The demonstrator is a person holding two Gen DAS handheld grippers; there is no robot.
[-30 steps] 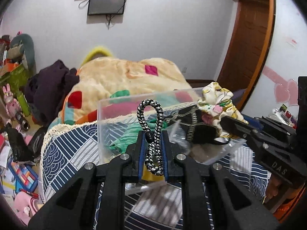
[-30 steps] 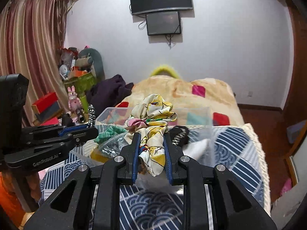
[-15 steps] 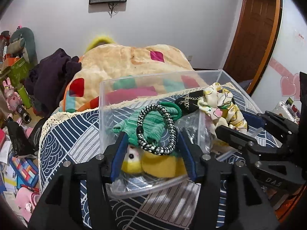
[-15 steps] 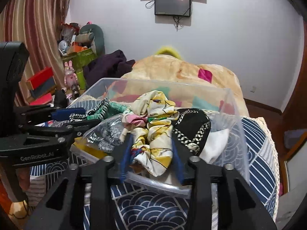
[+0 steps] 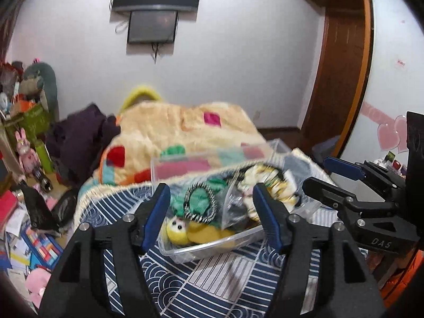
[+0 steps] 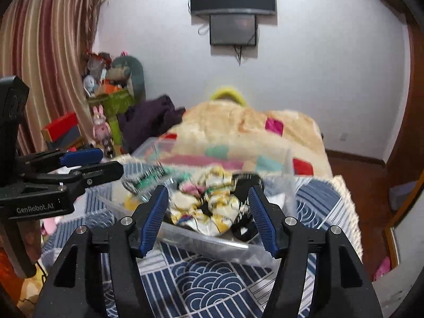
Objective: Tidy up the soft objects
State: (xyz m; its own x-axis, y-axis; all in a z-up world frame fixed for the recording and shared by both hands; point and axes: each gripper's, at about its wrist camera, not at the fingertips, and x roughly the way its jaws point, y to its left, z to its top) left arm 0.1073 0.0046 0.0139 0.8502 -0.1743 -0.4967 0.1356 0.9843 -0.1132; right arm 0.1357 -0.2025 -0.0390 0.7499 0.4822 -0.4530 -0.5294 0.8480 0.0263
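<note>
A clear plastic box (image 5: 212,246) sits on the blue patterned bed cover (image 5: 212,278). In it lie a black-and-white braided loop (image 5: 201,216) on a green knit piece (image 5: 197,201), a yellow plush toy (image 5: 177,229), a floral yellow scrunchie (image 6: 212,209) and a black patterned band (image 6: 243,185). My left gripper (image 5: 212,206) is open and empty, just in front of the box. My right gripper (image 6: 209,209) is open and empty above the box's near edge (image 6: 212,241). Each gripper shows in the other's view, the right one (image 5: 326,175) and the left one (image 6: 103,163).
A beige blanket with coloured patches (image 5: 185,132) lies behind the box. A dark purple garment (image 5: 79,132) is at its left. Toys and boxes (image 5: 29,159) crowd the floor at the left. A wooden door (image 5: 339,79) stands at the right.
Both grippers opened. The left let go of the braided loop and the right let go of the floral scrunchie, and both now lie in the box. Both grippers drew back and up.
</note>
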